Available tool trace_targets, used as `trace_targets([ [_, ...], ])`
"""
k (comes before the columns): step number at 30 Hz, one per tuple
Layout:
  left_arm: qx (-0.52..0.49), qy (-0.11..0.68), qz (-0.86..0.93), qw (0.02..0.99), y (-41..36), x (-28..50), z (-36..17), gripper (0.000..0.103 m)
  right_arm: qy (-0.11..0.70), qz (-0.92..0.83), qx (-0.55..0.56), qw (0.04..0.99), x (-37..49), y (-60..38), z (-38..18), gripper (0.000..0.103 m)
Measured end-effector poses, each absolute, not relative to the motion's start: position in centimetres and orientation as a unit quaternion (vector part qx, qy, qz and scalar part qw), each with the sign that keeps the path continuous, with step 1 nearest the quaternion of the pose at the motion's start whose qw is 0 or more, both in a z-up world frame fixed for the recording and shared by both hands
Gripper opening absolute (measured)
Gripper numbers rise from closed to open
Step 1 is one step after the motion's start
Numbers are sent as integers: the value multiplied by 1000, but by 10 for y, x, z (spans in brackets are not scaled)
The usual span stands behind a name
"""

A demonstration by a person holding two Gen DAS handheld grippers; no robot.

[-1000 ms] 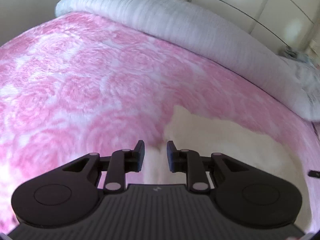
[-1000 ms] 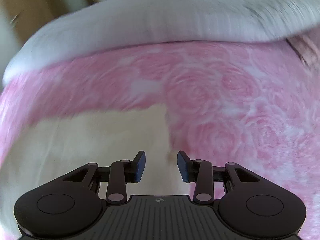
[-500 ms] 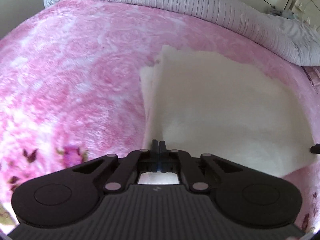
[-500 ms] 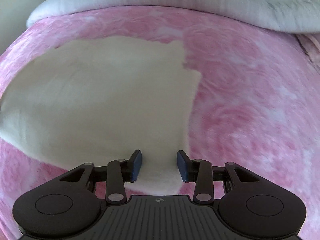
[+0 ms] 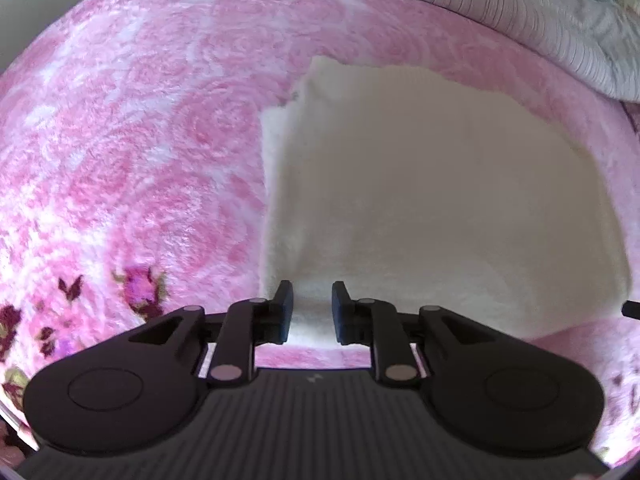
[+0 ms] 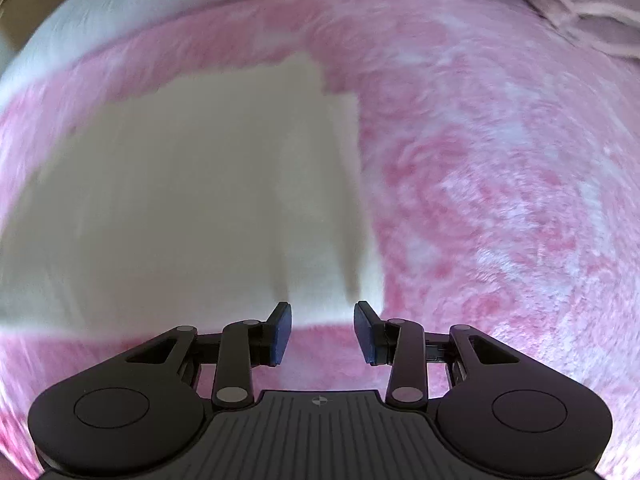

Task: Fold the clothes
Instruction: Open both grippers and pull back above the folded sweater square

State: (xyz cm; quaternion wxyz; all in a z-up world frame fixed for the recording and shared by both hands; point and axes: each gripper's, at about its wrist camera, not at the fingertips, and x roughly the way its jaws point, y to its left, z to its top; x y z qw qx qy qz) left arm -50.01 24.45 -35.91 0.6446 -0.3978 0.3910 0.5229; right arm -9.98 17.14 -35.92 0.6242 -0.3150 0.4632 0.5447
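Note:
A cream fleece garment (image 5: 432, 184) lies folded flat on the pink rose-patterned blanket (image 5: 140, 152). My left gripper (image 5: 311, 312) is open, its fingers either side of the garment's near left corner without holding it. In the right wrist view the same garment (image 6: 192, 192) fills the left half, blurred. My right gripper (image 6: 323, 330) is open and empty just in front of the garment's near right corner, over pink blanket (image 6: 500, 184).
A rolled white striped duvet (image 5: 460, 12) runs along the far edge of the bed. It shows as a pale band in the right wrist view (image 6: 168, 12). A pinkish cloth (image 6: 588, 20) lies at the far right.
My left gripper was shut on the garment's edge half a second ago and has opened, letting it go. Both grippers have drawn back toward the near edge. The garment now lies flat.

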Motion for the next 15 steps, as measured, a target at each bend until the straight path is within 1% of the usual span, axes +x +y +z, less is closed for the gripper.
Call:
trace_targets([
  [2, -407, 415, 513, 632, 249, -499, -368, 17, 475, 532, -300, 634, -95, 175, -357, 39],
  [4, -413, 434, 507, 620, 250, -497, -366, 16, 505, 501, -312, 630, -94, 179, -367, 39],
  [5, -414, 439, 506, 616, 250, -495, -362, 17, 519, 486, -319, 627, -97, 179, -368, 39],
  [6, -415, 444, 505, 613, 250, -493, -357, 20, 530, 473, -326, 623, -101, 179, -368, 39],
  [10, -406, 467, 511, 597, 242, -480, -333, 28, 516, 500, -346, 603, -131, 176, -343, 39],
  [15, -402, 467, 521, 591, 222, -463, -303, 30, 505, 534, -360, 574, -165, 178, -320, 39],
])
